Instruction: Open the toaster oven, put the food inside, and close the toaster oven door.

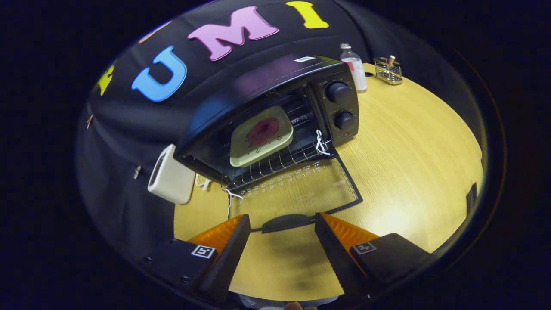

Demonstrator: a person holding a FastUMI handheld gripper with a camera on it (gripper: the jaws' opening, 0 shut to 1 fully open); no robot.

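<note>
A black toaster oven [275,107] stands on the wooden table with its glass door [301,189] folded down flat toward me. Inside, on the wire rack, rests a pale green square plate [260,135] carrying a dark red piece of food [262,130]. My gripper [282,226] is open, its orange-and-black fingers [234,241] spread on either side of the door's black handle [286,222], which lies just at the fingertips. Nothing is pressed between the fingers. Two knobs [338,92] sit on the oven's right panel.
A white boxy appliance [171,175] stands to the left of the oven. Behind the oven on the right are a clear bottle [354,68] and a small wire basket [388,70]. The yellow wooden table [409,150] stretches out to the right.
</note>
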